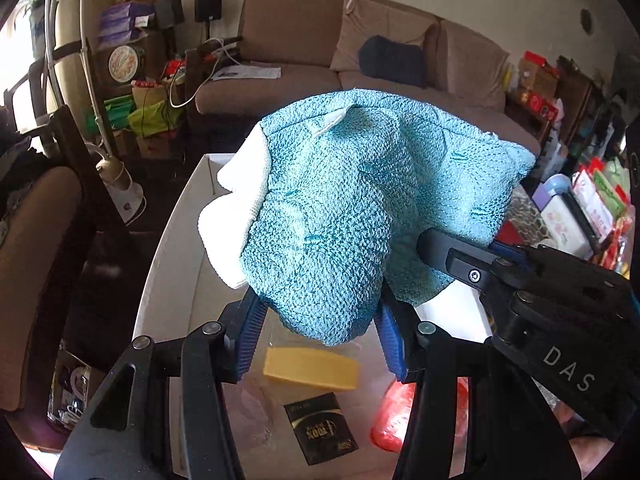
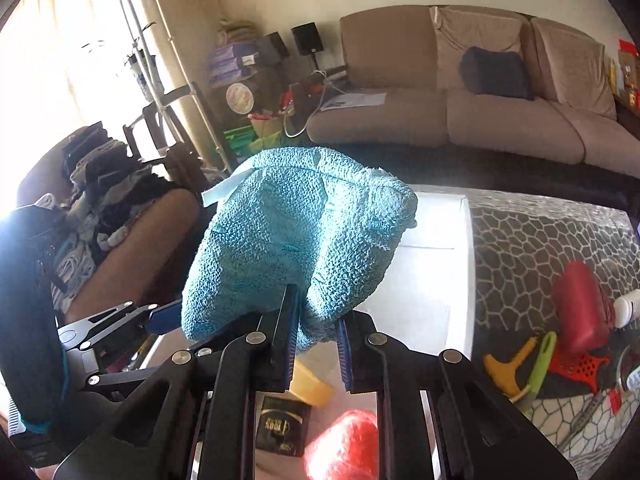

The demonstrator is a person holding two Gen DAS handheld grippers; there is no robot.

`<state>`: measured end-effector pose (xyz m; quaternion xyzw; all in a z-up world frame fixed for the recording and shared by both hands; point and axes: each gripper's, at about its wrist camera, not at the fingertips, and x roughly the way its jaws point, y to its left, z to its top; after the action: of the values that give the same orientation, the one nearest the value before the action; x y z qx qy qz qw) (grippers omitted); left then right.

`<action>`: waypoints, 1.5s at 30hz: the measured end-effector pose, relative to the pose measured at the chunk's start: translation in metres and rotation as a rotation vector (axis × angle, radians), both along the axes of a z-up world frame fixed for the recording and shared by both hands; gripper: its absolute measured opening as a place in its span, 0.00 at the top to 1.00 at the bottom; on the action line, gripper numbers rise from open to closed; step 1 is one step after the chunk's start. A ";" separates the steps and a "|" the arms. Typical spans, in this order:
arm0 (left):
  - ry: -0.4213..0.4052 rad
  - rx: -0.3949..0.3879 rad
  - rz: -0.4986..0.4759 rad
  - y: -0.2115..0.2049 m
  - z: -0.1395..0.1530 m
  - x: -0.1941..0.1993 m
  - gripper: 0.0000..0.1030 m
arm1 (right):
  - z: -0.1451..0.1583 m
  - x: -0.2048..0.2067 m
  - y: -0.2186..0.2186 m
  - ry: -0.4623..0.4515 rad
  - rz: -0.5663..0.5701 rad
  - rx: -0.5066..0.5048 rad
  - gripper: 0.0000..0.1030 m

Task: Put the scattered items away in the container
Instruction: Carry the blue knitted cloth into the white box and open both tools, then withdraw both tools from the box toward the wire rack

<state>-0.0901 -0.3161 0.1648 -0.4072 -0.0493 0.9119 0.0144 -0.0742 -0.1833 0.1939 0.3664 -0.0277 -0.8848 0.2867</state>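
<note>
Above white box (image 1: 176, 248): teal towel (image 1: 340, 208) pinched by left gripper (image 1: 316, 332) and right gripper (image 2: 316, 344) fingers, apparently lifted clear.

Light: daylight from window (image 2: 60, 60) at left, blown out white
Room: dim, brownish elsewhere
Glare: on glossy container (image 1: 176, 248) rim
Edges: heavy fisheye bending, black corners
Blur: red item (image 2: 344, 446) soft, near lens
</note>
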 end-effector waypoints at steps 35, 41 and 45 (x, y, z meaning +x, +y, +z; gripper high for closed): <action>-0.199 -0.024 0.113 -0.030 -0.054 -0.048 0.00 | -0.057 -0.085 -0.016 -0.165 -0.094 0.147 0.39; -0.199 -0.058 0.116 -0.022 -0.031 -0.015 0.00 | -0.047 -0.061 -0.005 -0.191 -0.097 0.131 0.08; -0.185 -0.048 0.125 -0.022 -0.014 0.011 0.00 | -0.033 -0.039 0.001 -0.166 -0.093 0.145 0.00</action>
<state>-0.0787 -0.3379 0.1510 -0.4859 -0.0537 0.8705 -0.0567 -0.1129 -0.1821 0.1610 0.4566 -0.0041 -0.8633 0.2150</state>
